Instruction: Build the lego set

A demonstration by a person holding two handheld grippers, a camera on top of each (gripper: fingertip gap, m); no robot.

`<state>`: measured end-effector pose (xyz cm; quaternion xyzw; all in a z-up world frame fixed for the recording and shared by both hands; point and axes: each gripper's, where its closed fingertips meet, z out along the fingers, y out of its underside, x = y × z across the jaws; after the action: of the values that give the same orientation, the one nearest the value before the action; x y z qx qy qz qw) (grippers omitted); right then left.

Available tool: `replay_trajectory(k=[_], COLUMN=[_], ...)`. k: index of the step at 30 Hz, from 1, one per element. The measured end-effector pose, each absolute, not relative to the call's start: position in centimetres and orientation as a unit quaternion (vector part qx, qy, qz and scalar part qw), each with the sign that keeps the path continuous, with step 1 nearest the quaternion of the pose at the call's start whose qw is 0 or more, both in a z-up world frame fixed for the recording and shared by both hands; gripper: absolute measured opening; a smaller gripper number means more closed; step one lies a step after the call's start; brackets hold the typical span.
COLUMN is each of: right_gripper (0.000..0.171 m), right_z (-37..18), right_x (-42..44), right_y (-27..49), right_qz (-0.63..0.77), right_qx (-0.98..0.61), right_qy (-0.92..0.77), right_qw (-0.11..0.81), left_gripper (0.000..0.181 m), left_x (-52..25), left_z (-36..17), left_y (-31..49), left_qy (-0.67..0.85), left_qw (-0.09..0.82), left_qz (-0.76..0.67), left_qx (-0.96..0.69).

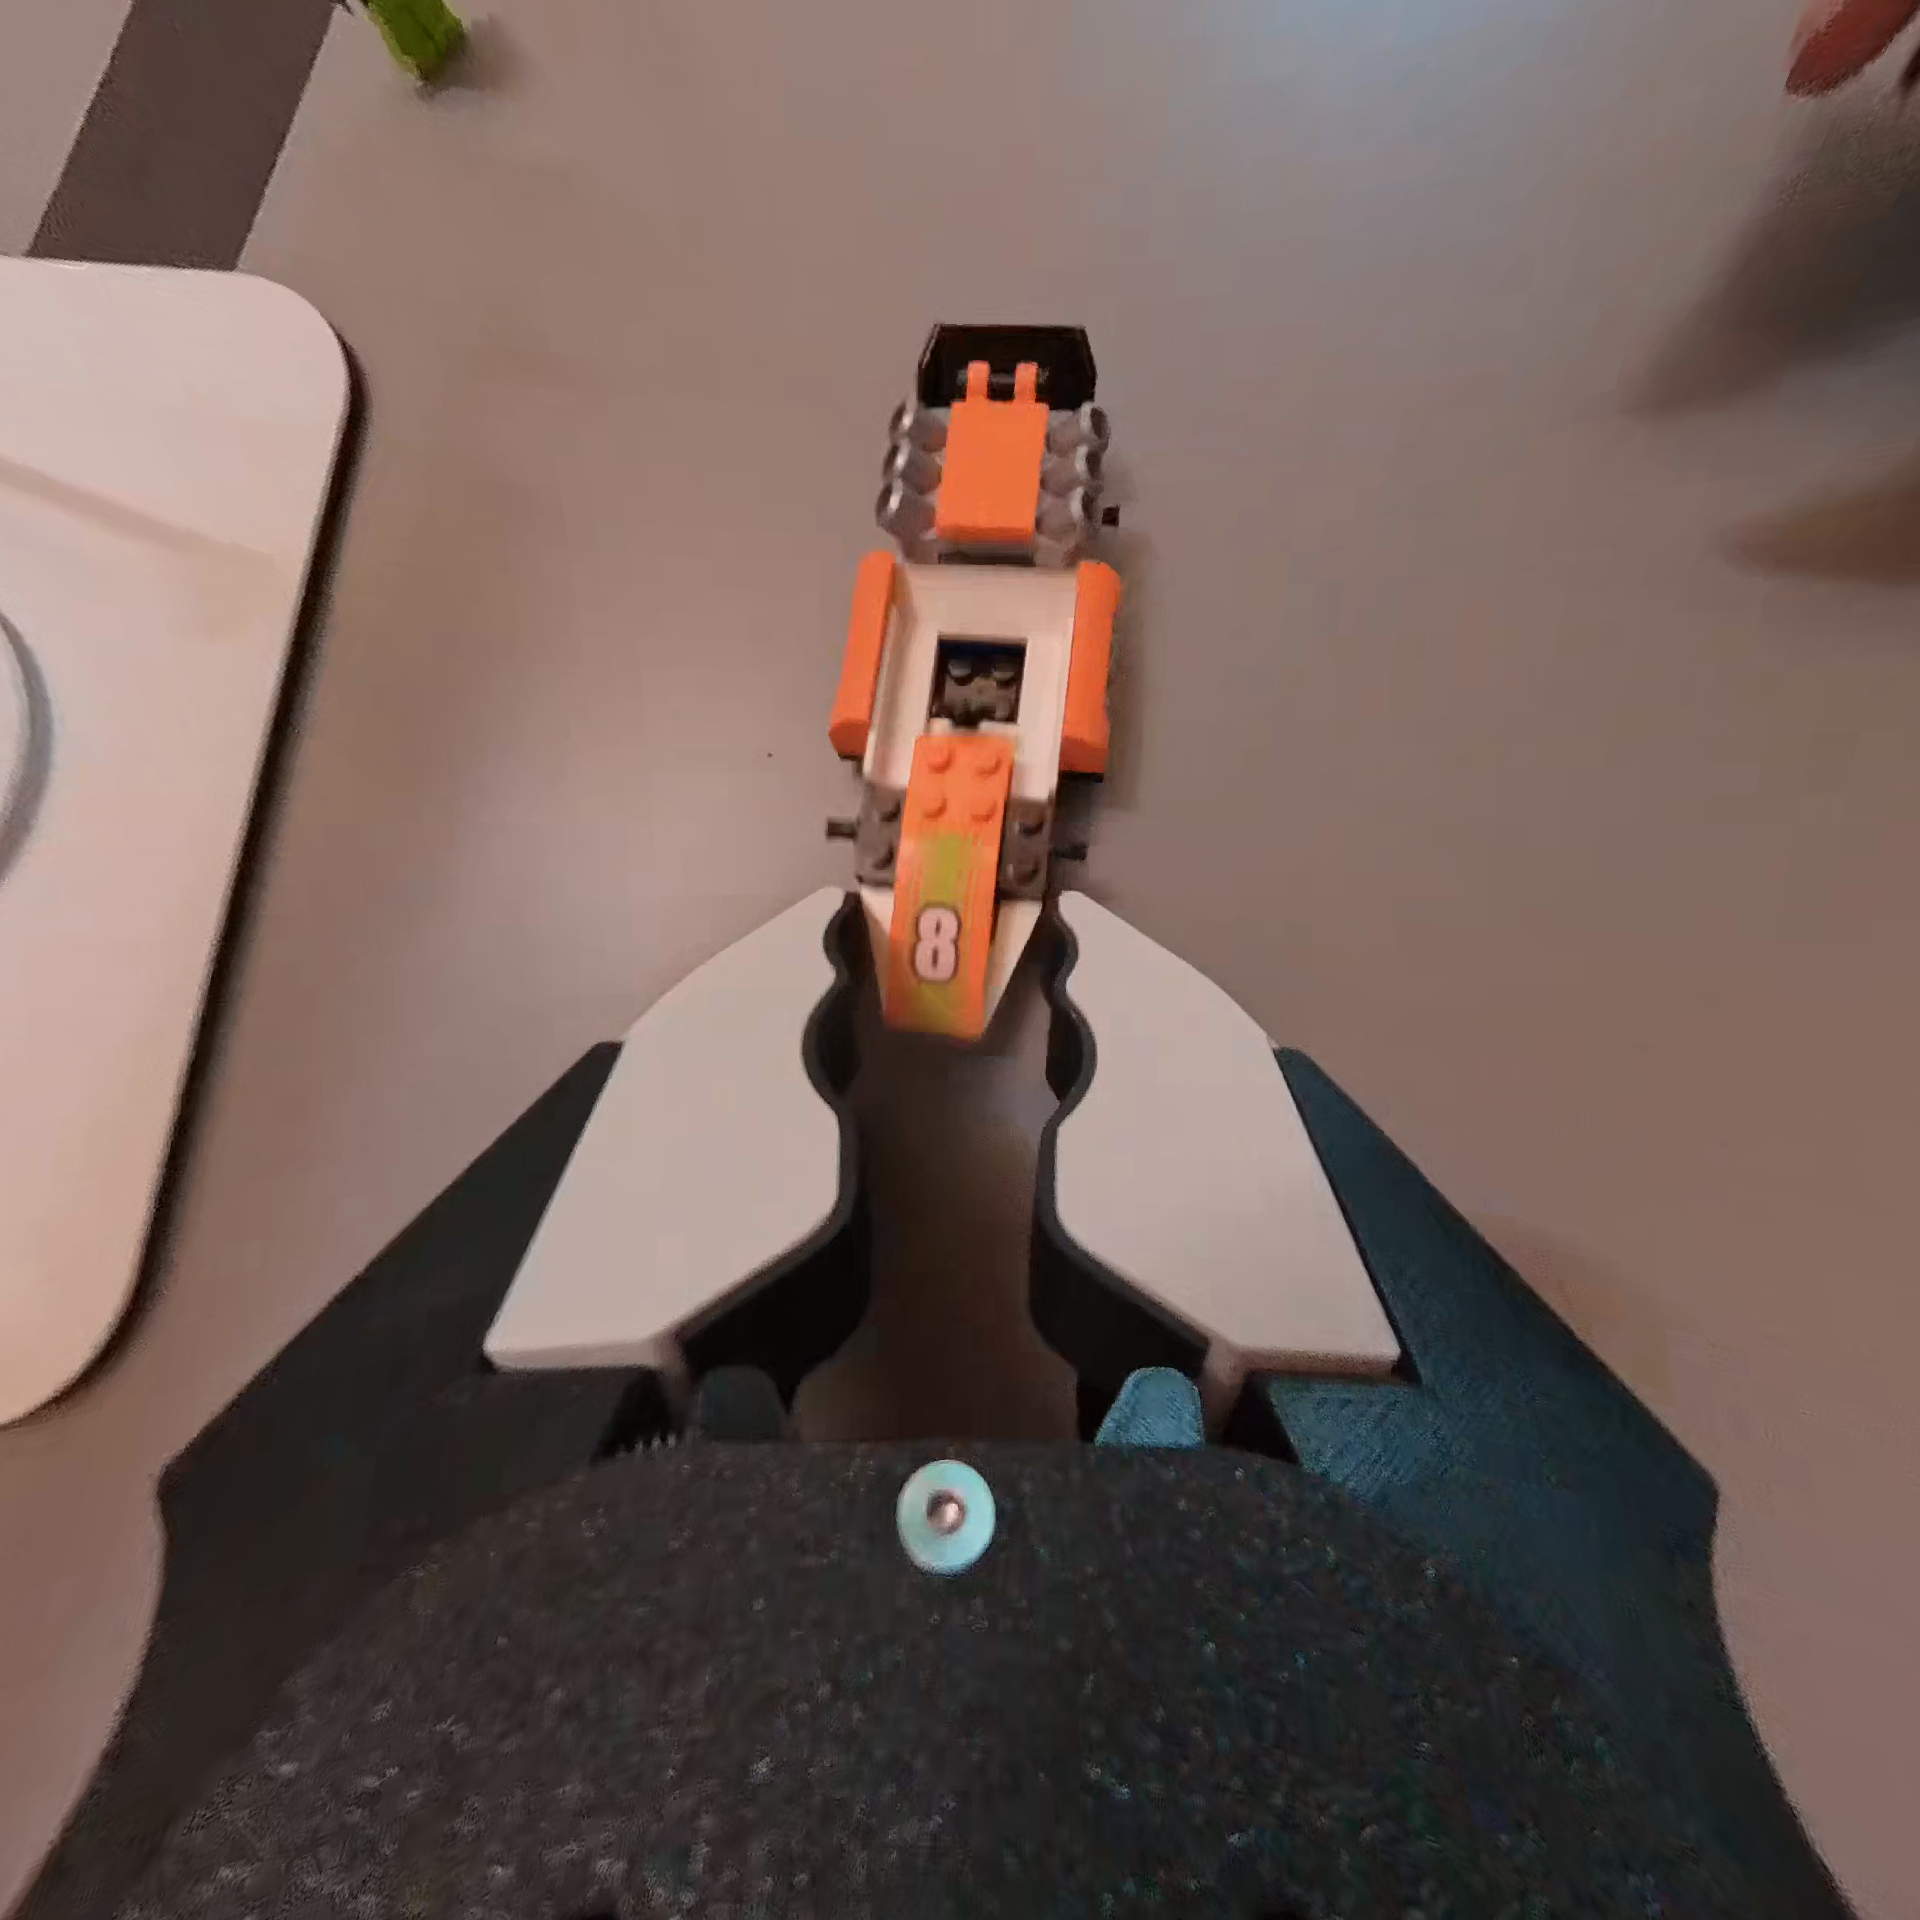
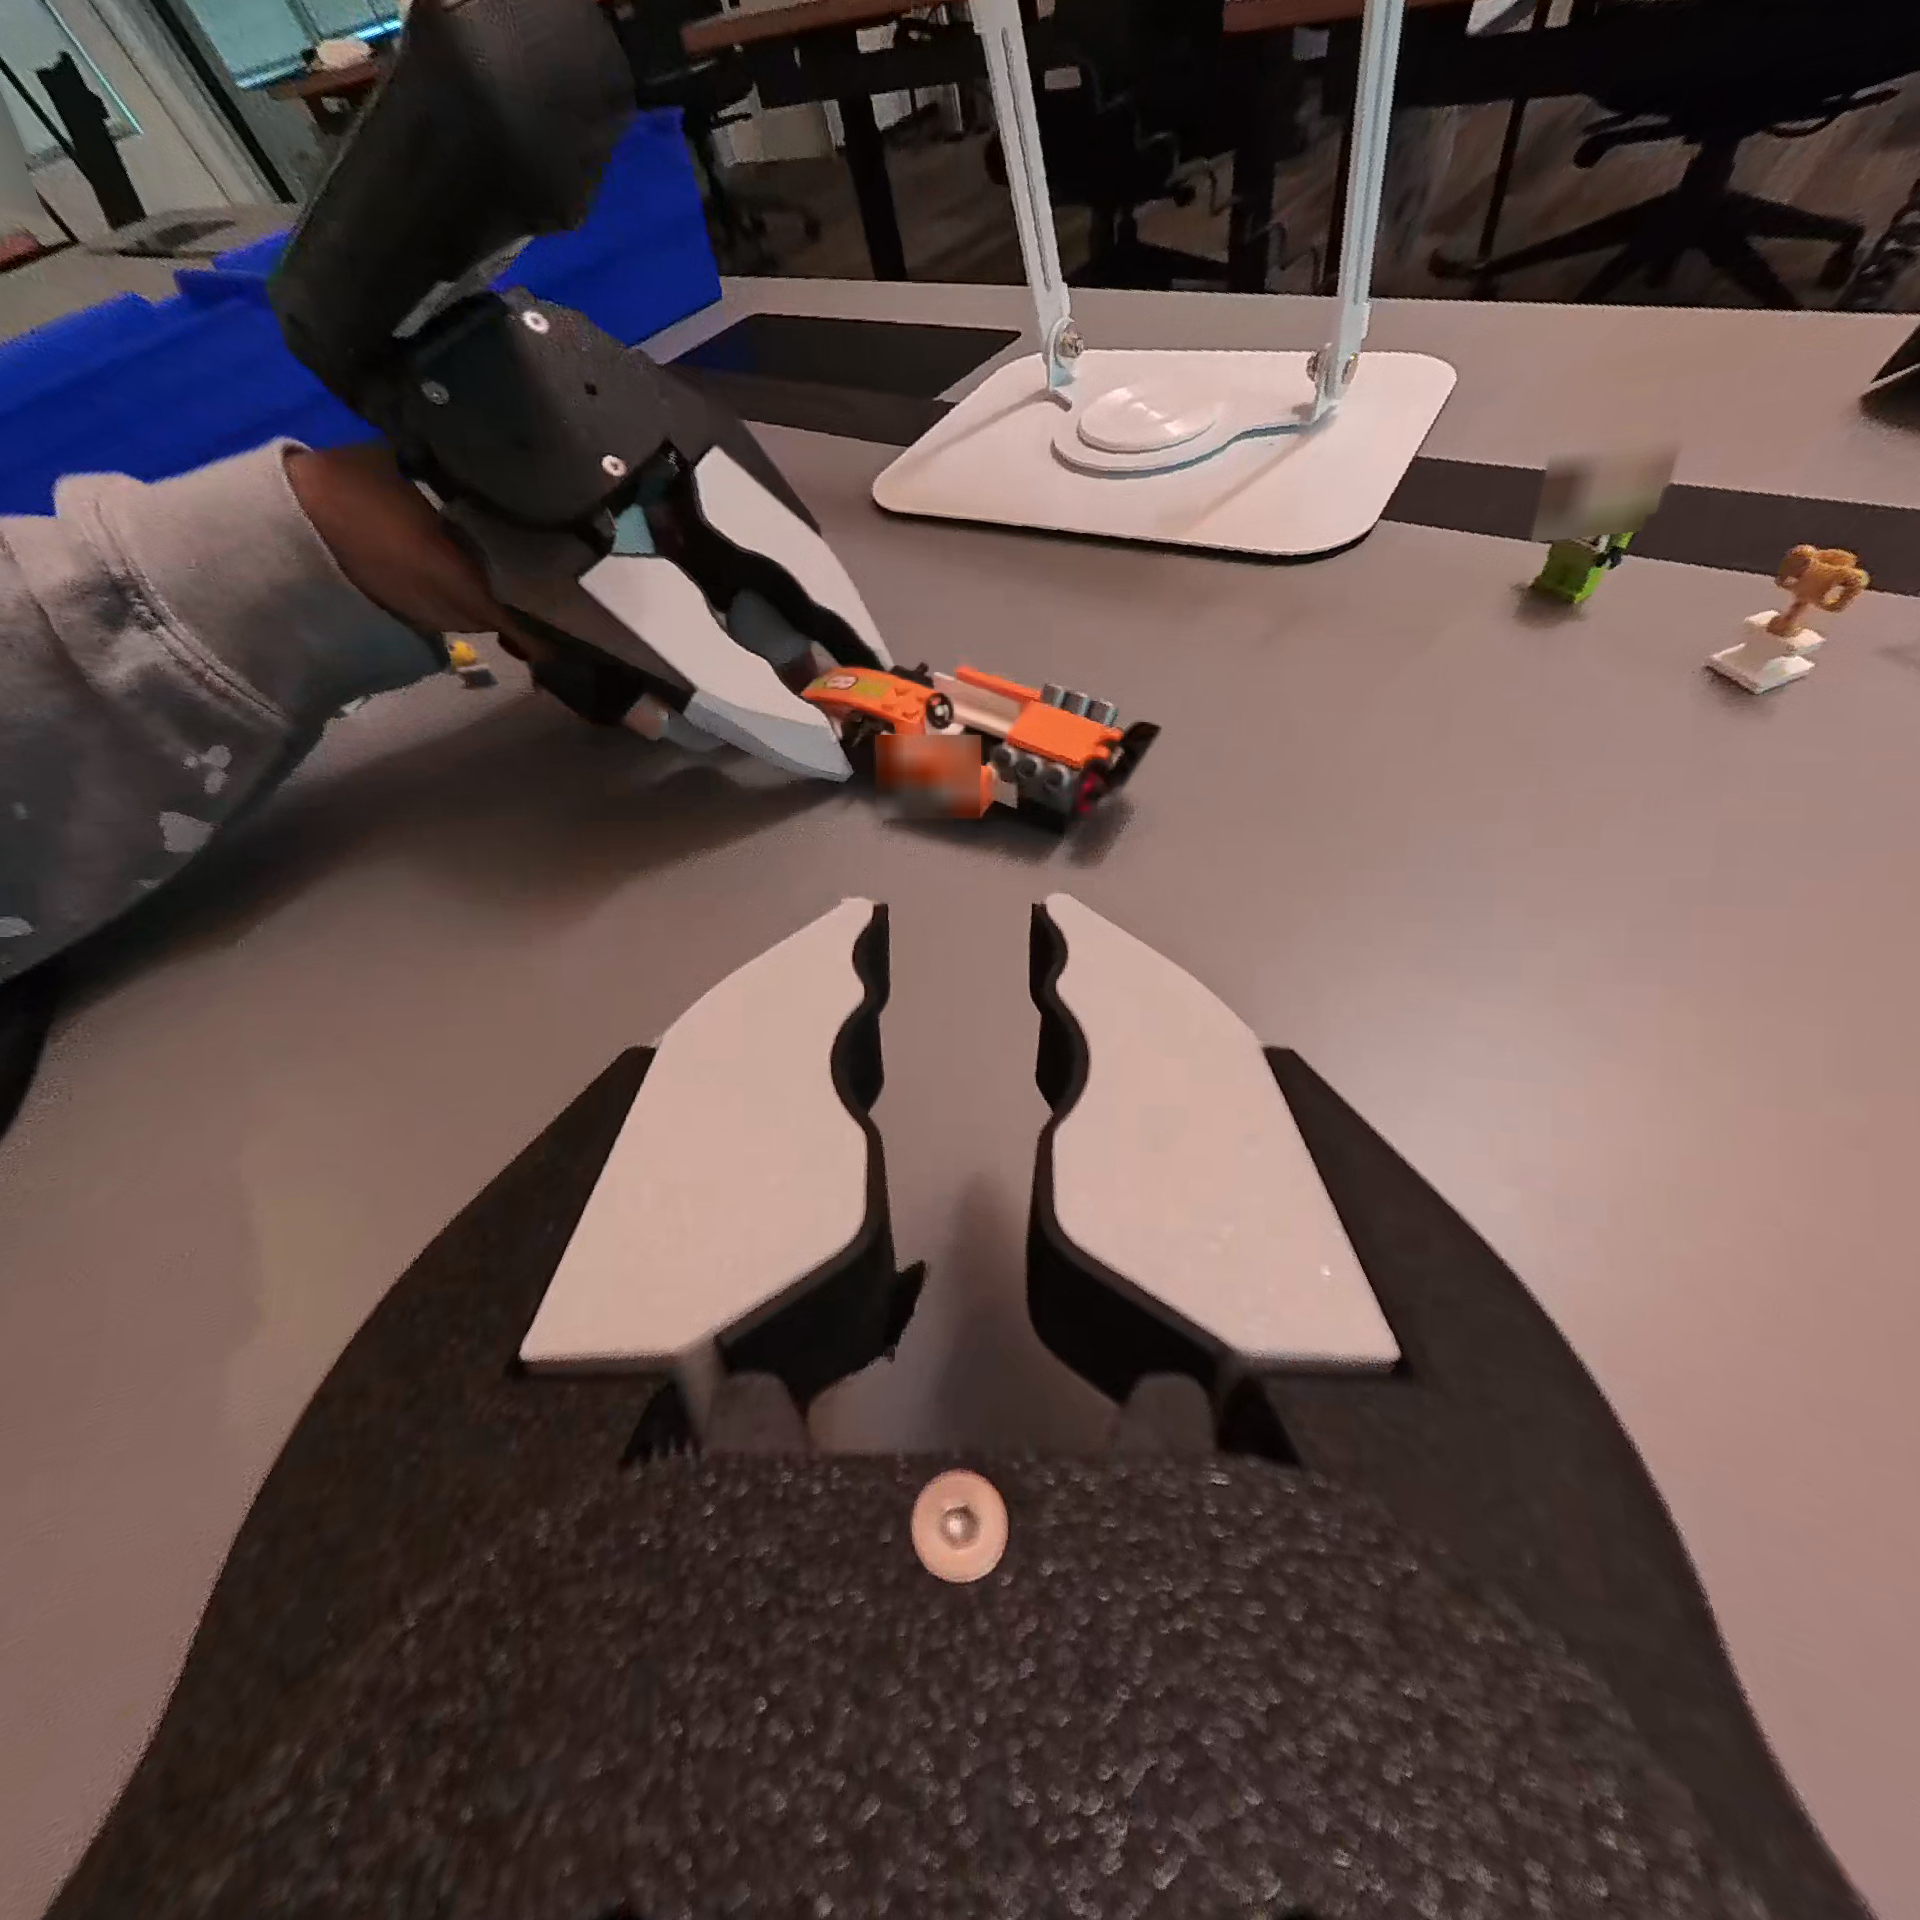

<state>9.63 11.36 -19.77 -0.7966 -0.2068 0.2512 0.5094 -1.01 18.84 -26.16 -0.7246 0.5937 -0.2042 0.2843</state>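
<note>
Toward the desk's [image 2: 1351,935] left side, a person's sleeve [image 2: 135,665] leads to the left gripper [image 1: 945,914], its fingers pinching the pointed nose of the orange and white lego car [image 1: 971,665], which lies flat on the desk's middle. Behind the car, toward the far edge, stands a white lamp base [image 2: 1164,457]. Nearer the front edge, the right gripper [image 2: 958,914] hovers with its fingers spread, holding nothing. Toward the right edge stand a green figure [image 2: 1574,566] and a gold trophy [image 2: 1792,613].
</note>
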Motion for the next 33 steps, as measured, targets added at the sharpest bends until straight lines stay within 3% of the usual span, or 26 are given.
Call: replay_trajectory(k=[19, 23, 33], right_gripper=[0.022, 0.020, 0.018], right_z=[-20.5, -20.7, -20.8], right_x=[10.1, 10.7, 10.8], right_y=[11.8, 12.0, 12.2], right_qz=[0.228, 0.222, 0.198], right_qx=[-0.800, -0.801, -0.796], right_qy=[-0.219, -0.213, -0.225], right_qw=[0.510, 0.514, 0.526], left_gripper=[0.035, 0.022, 0.022], left_x=[-1.8, -1.4, -1.0], left_z=[-25.8, -25.4, -24.8], left_y=[19.6, 17.9, 16.9], left_qy=[0.570, 0.589, 0.578], left_qw=[0.342, 0.328, 0.338], left_qz=[-0.190, -0.210, -0.206], left_qx=[-0.722, -0.709, -0.714])
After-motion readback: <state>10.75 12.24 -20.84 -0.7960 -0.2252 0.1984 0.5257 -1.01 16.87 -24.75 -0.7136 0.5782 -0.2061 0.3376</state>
